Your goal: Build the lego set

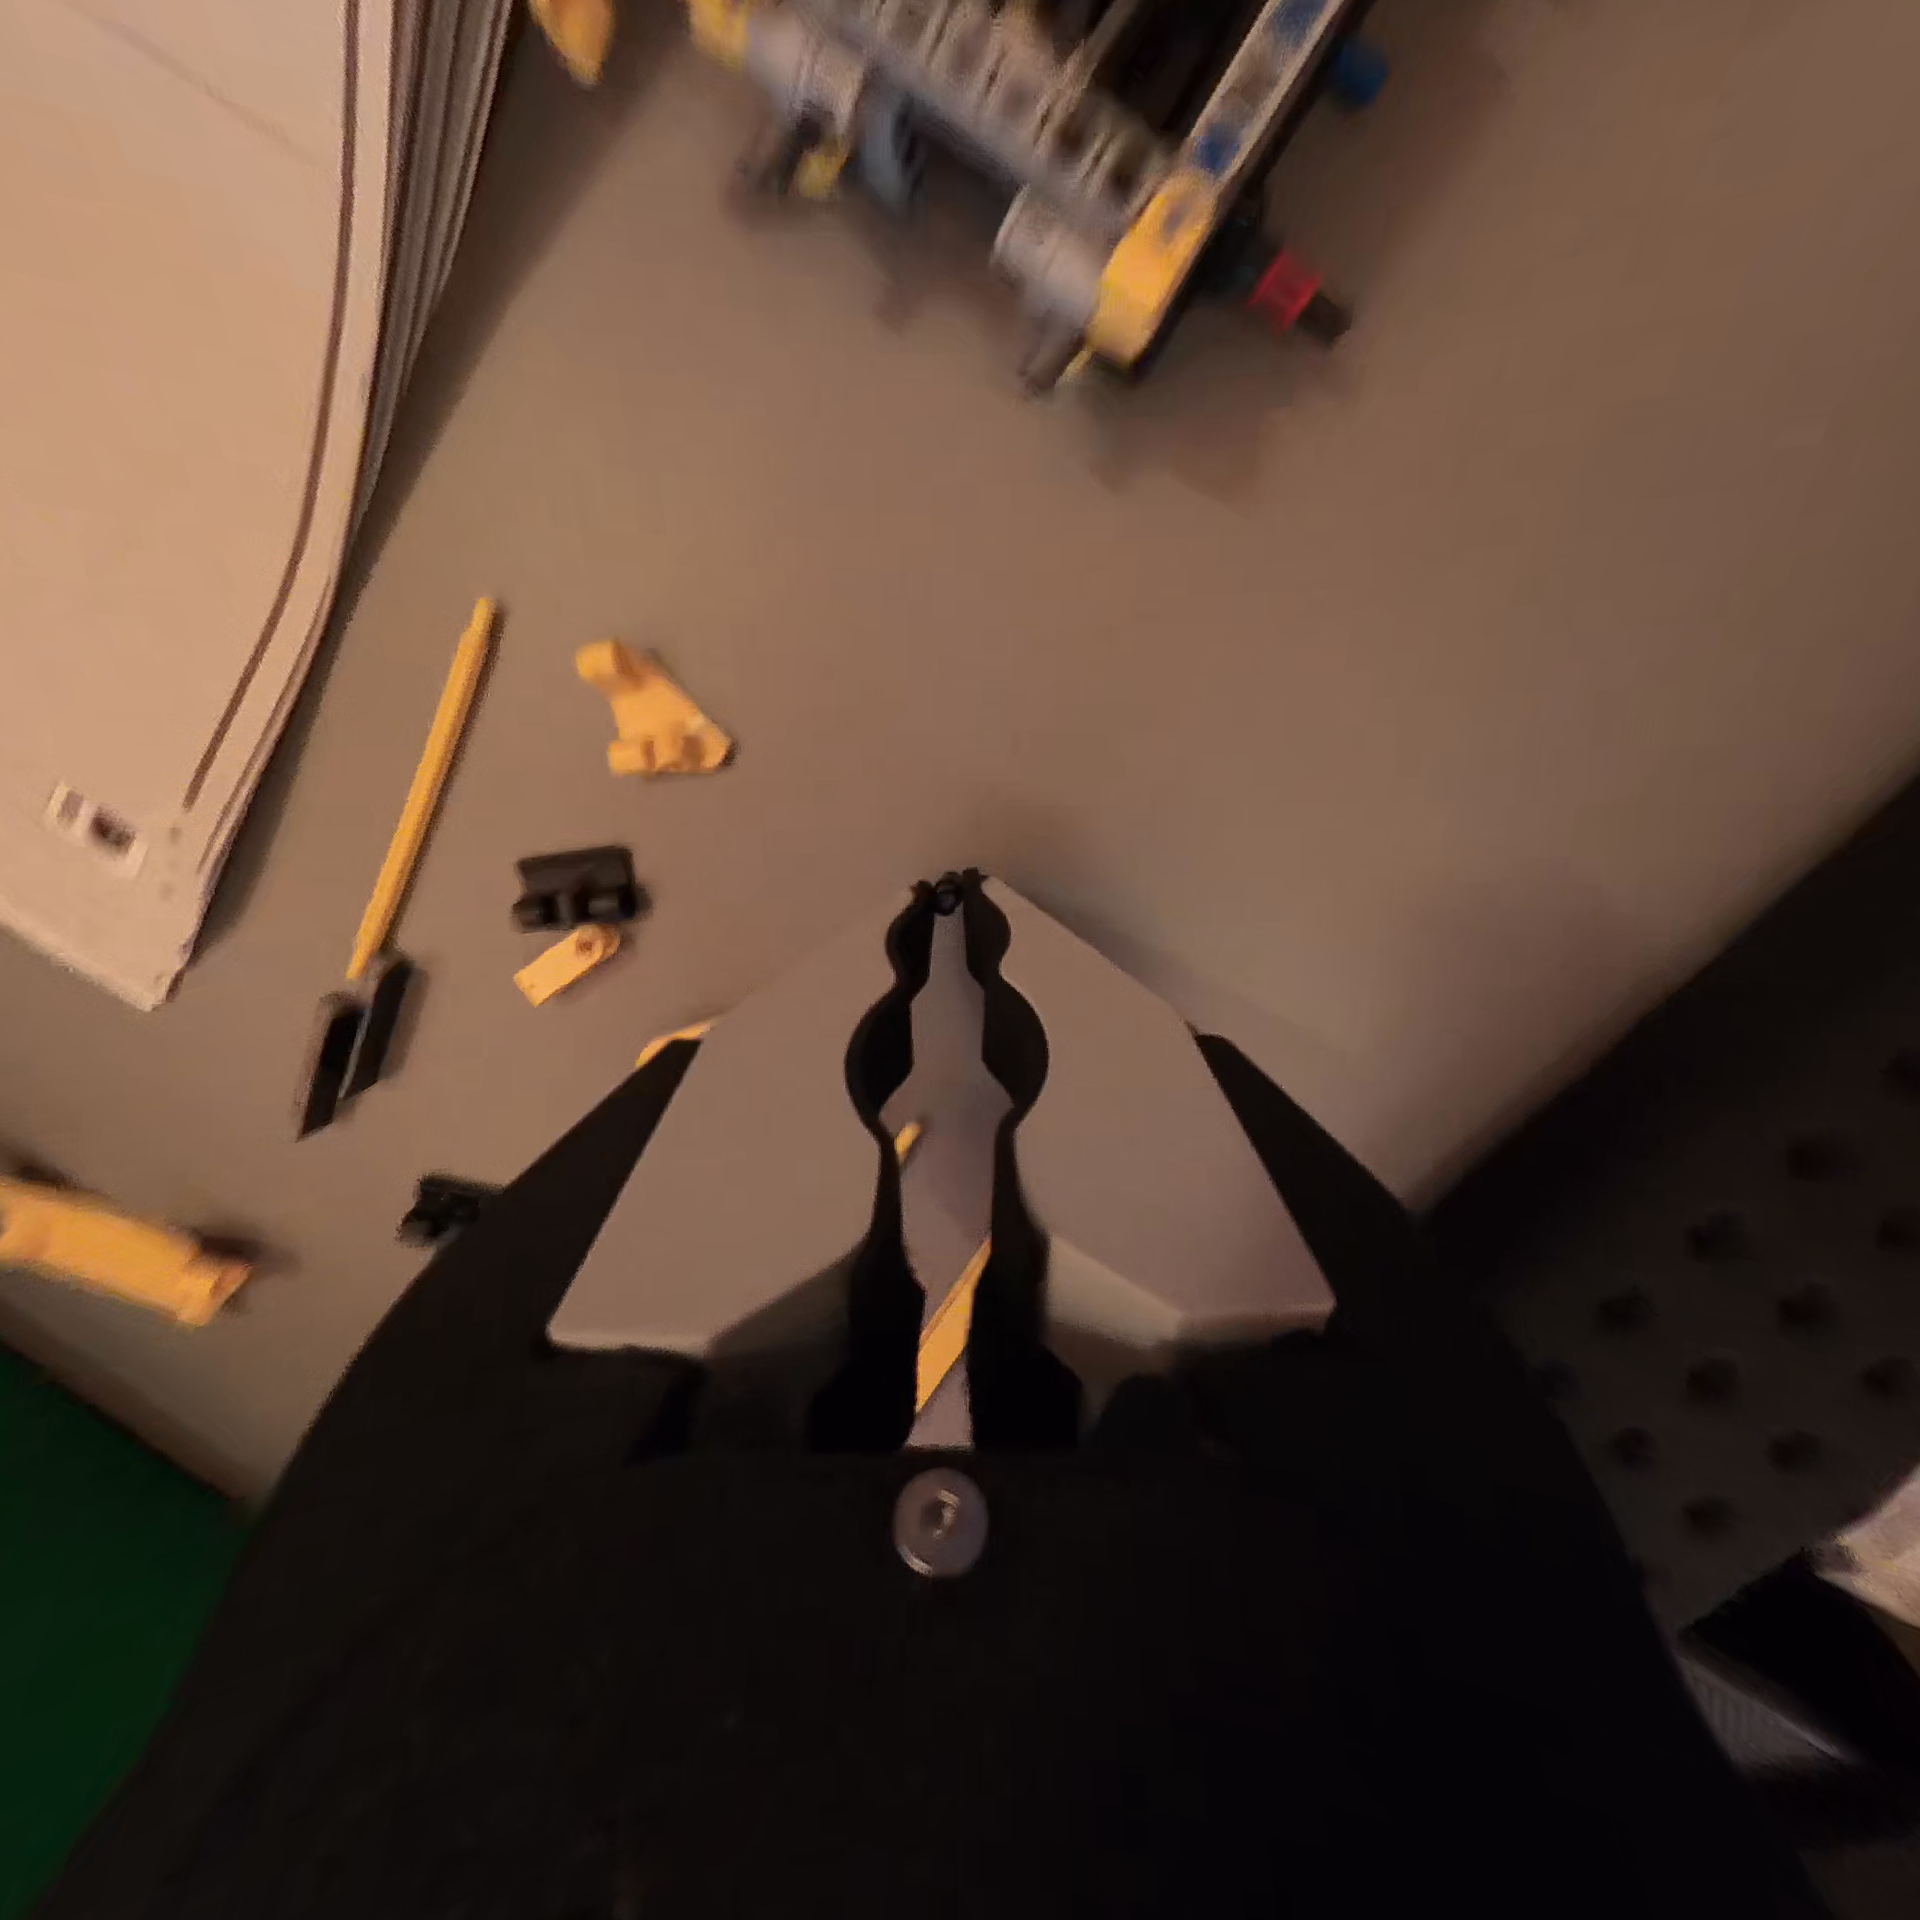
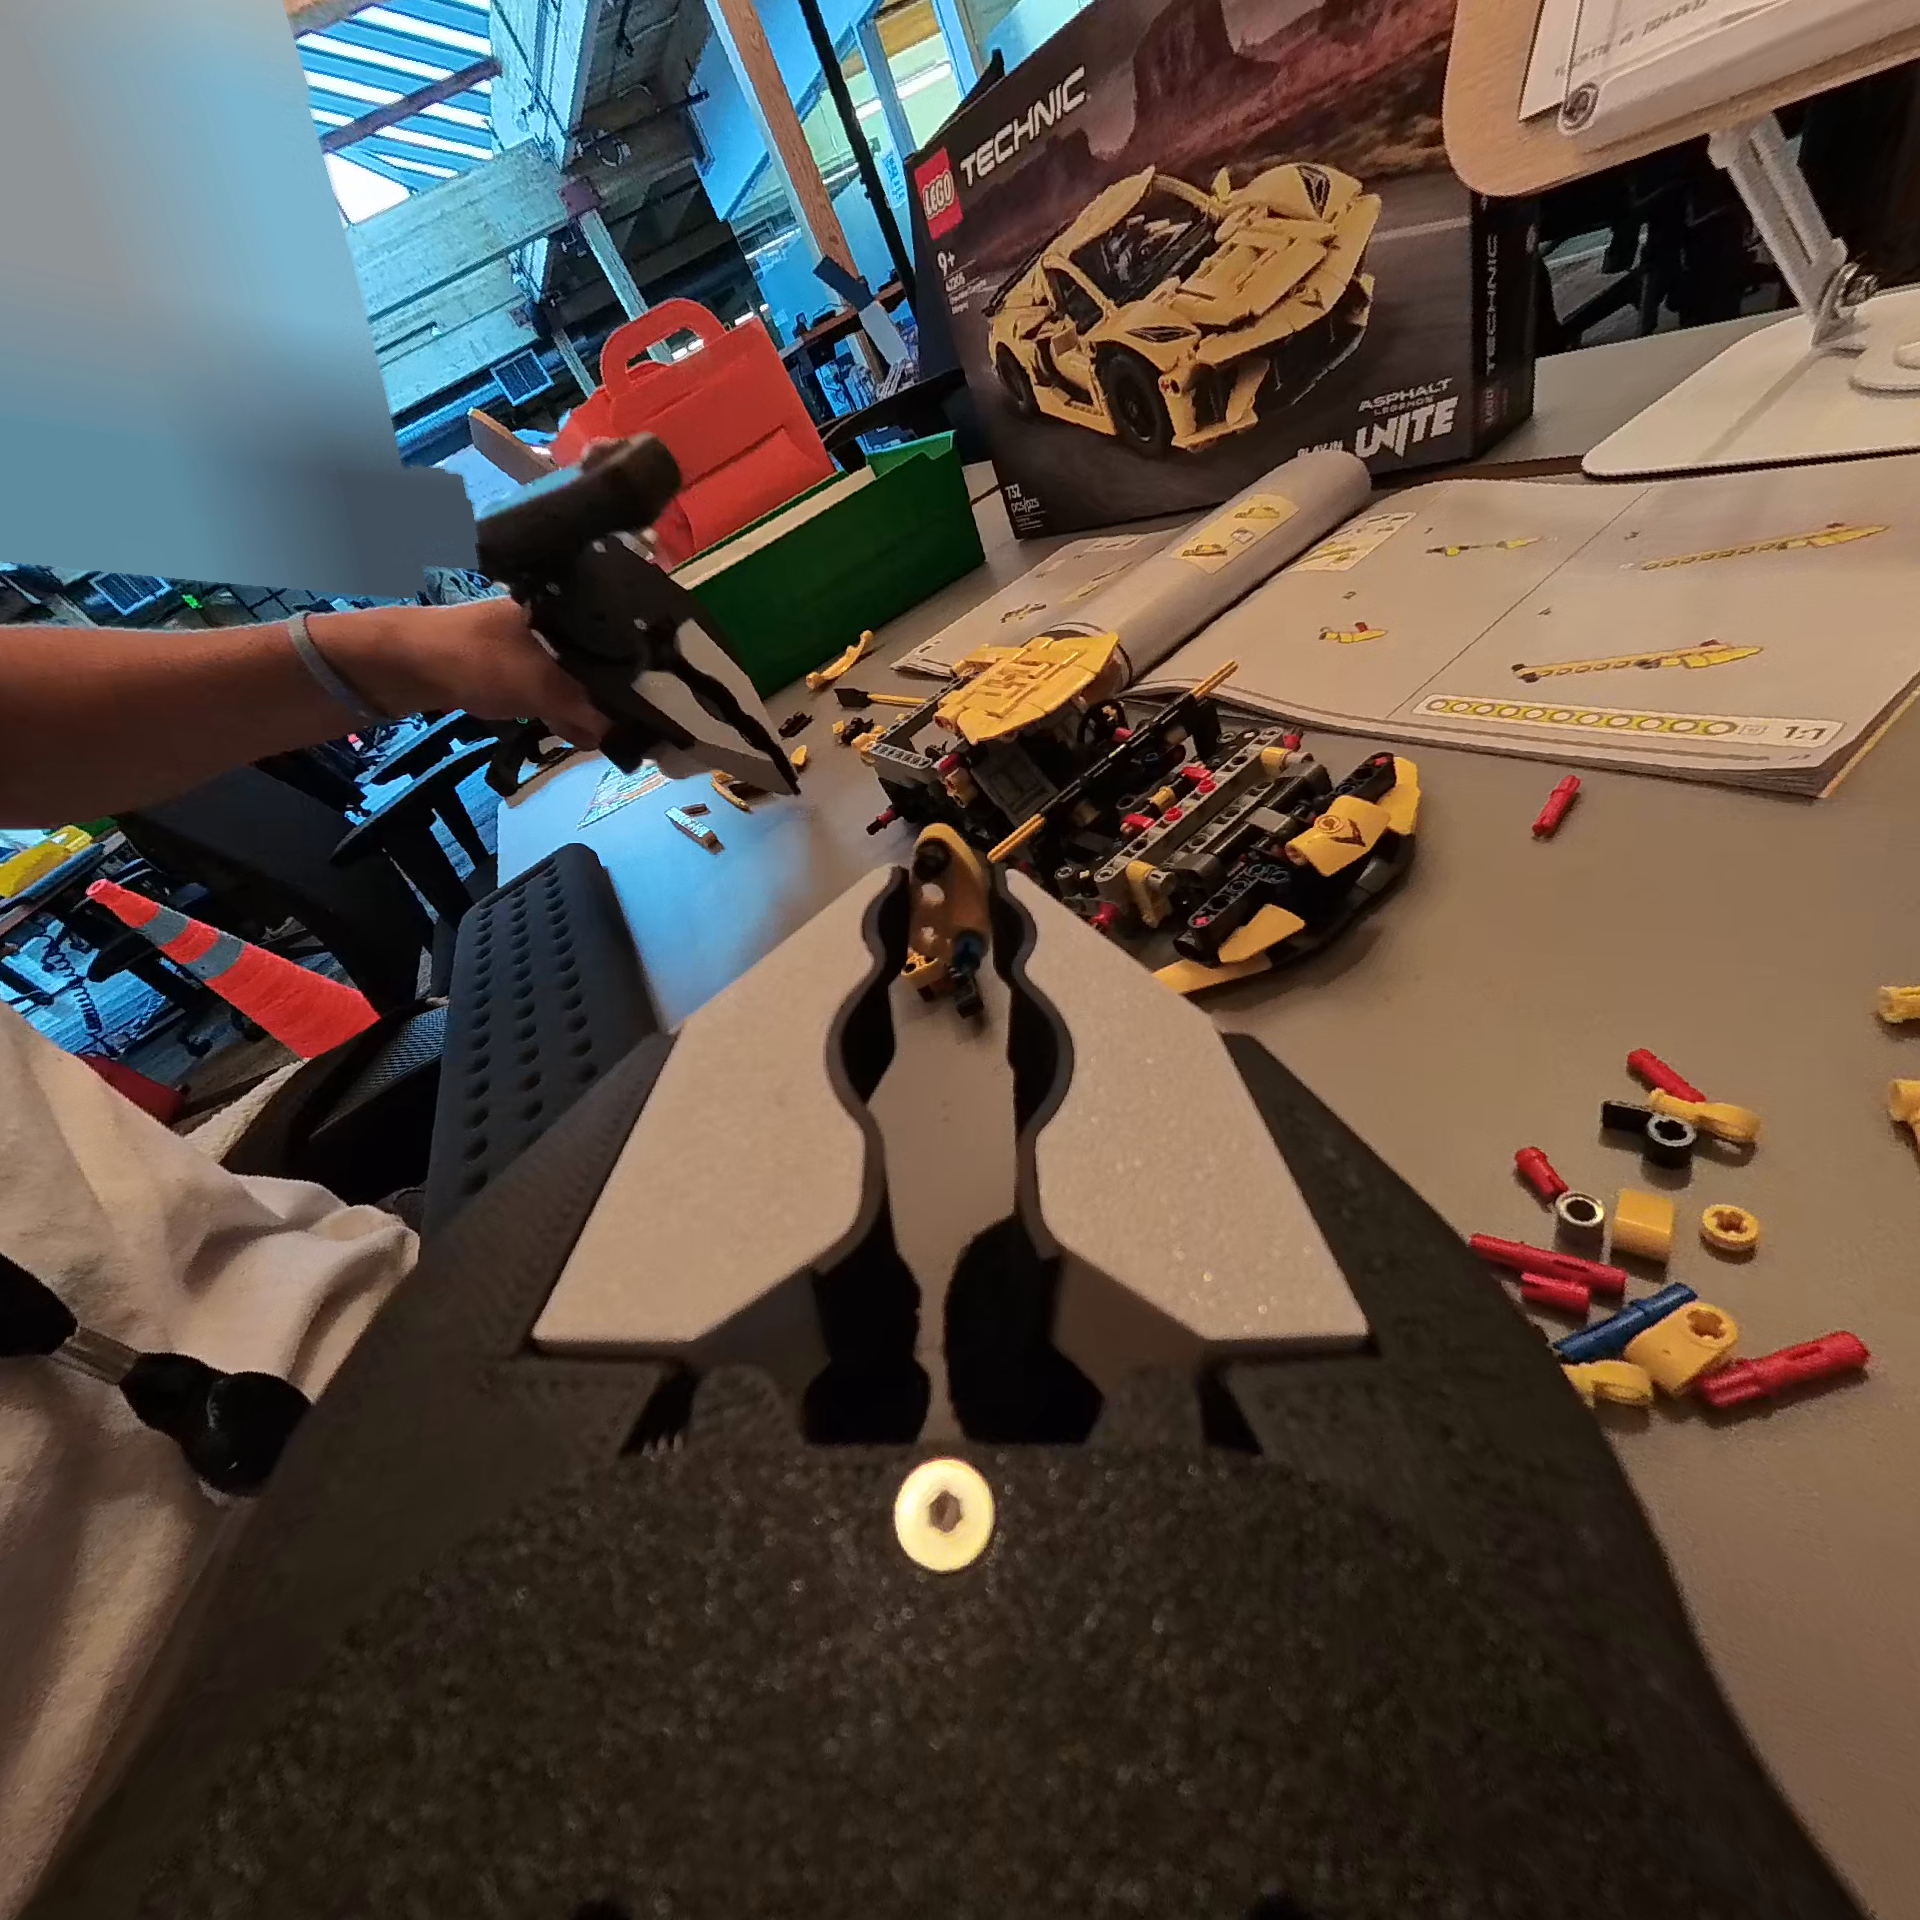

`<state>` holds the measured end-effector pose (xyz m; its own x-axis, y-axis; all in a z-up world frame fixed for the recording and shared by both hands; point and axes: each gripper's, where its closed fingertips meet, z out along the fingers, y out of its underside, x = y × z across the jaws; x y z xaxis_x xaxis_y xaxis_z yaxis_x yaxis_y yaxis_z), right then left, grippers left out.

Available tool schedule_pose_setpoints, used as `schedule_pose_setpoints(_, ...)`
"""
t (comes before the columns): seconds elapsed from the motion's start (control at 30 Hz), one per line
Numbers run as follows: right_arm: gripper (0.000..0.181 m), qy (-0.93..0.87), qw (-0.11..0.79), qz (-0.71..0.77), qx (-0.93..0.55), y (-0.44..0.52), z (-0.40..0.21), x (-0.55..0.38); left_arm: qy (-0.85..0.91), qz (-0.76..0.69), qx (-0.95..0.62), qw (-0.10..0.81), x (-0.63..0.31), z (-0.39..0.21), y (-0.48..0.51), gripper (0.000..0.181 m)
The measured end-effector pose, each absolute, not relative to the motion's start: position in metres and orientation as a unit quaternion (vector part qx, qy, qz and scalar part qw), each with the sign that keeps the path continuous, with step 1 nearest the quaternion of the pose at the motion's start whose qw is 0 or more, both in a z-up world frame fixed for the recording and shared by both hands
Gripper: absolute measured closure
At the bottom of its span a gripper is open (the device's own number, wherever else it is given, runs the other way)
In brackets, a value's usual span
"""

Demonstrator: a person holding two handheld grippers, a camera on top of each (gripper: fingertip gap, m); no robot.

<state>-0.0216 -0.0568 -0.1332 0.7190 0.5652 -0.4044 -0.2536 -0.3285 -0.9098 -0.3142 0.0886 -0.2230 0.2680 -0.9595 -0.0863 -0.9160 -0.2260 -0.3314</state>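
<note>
Item: right gripper (image 2: 943, 914), jaws clamped on a small yellow sub-assembly (image 2: 943, 904) with black pins and a blue pin at its lower end; held raised off the grey table (image 2: 1558, 987) just in front of the part-built car chassis (image 2: 1143, 821), probably so the piece can be lined up with its mount

Item: left gripper (image 1: 948, 896), jaws drawn together on a tiny black piece (image 1: 948, 891) at the very tips, too small and blurred to identify; the right wrist view shows this gripper tilted tip-down over the table, held in a hand (image 2: 499, 665), likely carrying a connector over from the loose parts

Item: part-built car chassis, grey and black beams with red pins and yellow body panels, resting on the table beside the open instruction booklet (image 2: 1455, 623); booklet lies open within sight for reference

Item: loose parts near the left gripper: long yellow axle (image 1: 426, 790), yellow angled panel (image 1: 652, 712), black connector (image 1: 577, 885), small tan piece (image 1: 566, 961), spread apart so each can be picked singly

Item: sorted scatter of red pins (image 2: 1548, 1262), a blue pin (image 2: 1616, 1325) and yellow bushes (image 2: 1730, 1226) to the right, well apart from the chassis

Item: lego set box (image 2: 1216, 260) upright behind the booklet; green bin (image 2: 842, 561) to its left

Status: build midway, judged from bare framing
</note>
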Motion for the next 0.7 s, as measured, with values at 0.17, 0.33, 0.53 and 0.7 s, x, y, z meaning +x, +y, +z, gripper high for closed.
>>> schedule_pose_setpoints(0.17, 0.168, -0.116, 0.570, 0.387, -0.715, -0.054, -0.124, -0.035, 0.550, -0.382, -0.693, 0.267, -0.233, -0.147, 0.038, 0.177)
schedule_pose_setpoints(0.33, 0.168, -0.103, 0.524, 0.574, -0.620, -0.032, -0.088, -0.100, 0.513, -0.526, -0.561, 0.381, -0.181, -0.091, 0.000, 0.176)
schedule_pose_setpoints(0.53, 0.168, -0.131, 0.453, 0.628, -0.619, -0.007, -0.094, -0.146, 0.431, -0.615, -0.507, 0.424, -0.172, -0.078, 0.000, 0.177)
schedule_pose_setpoints(0.7, 0.168, -0.107, 0.441, 0.673, -0.584, 0.002, -0.091, -0.163, 0.428, -0.623, -0.497, 0.426, -0.178, -0.074, -0.003, 0.177)
